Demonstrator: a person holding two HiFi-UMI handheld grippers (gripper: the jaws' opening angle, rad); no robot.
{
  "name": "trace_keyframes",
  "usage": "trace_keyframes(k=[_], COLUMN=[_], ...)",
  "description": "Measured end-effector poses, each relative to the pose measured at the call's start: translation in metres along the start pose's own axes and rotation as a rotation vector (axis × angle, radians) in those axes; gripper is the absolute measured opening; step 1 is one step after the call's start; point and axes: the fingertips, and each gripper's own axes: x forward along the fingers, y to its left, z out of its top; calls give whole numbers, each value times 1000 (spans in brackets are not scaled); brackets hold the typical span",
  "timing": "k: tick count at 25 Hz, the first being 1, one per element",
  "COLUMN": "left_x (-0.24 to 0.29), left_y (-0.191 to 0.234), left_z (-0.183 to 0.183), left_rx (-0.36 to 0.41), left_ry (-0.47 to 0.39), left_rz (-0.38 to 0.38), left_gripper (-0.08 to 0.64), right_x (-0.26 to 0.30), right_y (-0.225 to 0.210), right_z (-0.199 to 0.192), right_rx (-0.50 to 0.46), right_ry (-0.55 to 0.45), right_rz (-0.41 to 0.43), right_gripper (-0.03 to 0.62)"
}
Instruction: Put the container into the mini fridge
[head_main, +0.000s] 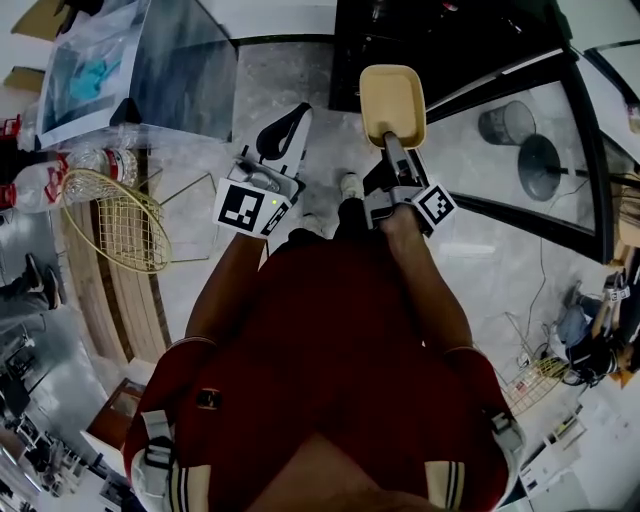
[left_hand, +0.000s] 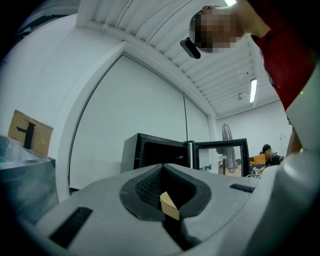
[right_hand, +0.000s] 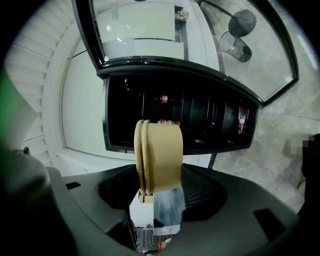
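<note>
container: tan lidded container (head_main: 392, 100), off the floor, pinched at its near end in the right gripper (head_main: 396, 142)
right fingers: clamped on the container across lid and base. In the right gripper view it shows edge-on, rim ridges on the picture's left.
left fingers: left gripper (head_main: 285, 128) looks closed with nothing between the fingers. It is raised beside the right one and carries no load.
long axis: runs along the right gripper's pointing line, so the short far end leads
target: mini fridge (head_main: 440, 40), dark cabinet, directly ahead of the container's far end
opening: open cavity (right_hand: 200, 115) sits right behind the container in the right gripper view. There are shelves inside, with bottles (right_hand: 239, 120) on the picture's right.
door: glass door (head_main: 585, 130) is swung wide to the person's right, clear of the approach line
gap: container is near the fridge front but not yet inside
nearer hand: right, and it already has the load
next move (judgement): push straight forward along the long axis onto a free shelf spot, away from the bottles
risk (judgement): the grip is only on the near end, so the far end could dip or clip the cabinet's front frame
</note>
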Motion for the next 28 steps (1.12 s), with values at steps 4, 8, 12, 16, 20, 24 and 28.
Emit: trace_keyframes(k=[4, 8, 12, 16, 20, 24, 28], left_x=[23, 47, 62, 73, 84, 93, 101], left_y=[8, 13, 19, 26, 30, 35, 41], left_z=[-7, -16, -27, -32, -39, -46, -54], left_rx=[-10, -9, -13, -9, 1, -1, -4], left_ry=[-8, -4, 11, 17, 30, 47, 57], left_rz=[41, 84, 122, 160, 189, 215, 239], left_gripper=[6, 6, 6, 6, 6, 6, 6], right_x=[20, 39, 58, 75, 93, 111, 132], right_y=[-16, -37, -56, -73, -91, -105, -117], right_z=[21, 40, 53, 62, 71, 81, 90], right_rx=[-10, -16, -13, -8, 0, 8, 27], right_ry=[34, 78, 107, 128, 146, 153, 149], right_rz=[-17, -39, -59, -78, -95, -98, -94], right_gripper=[241, 241, 241, 241, 241, 241, 241])
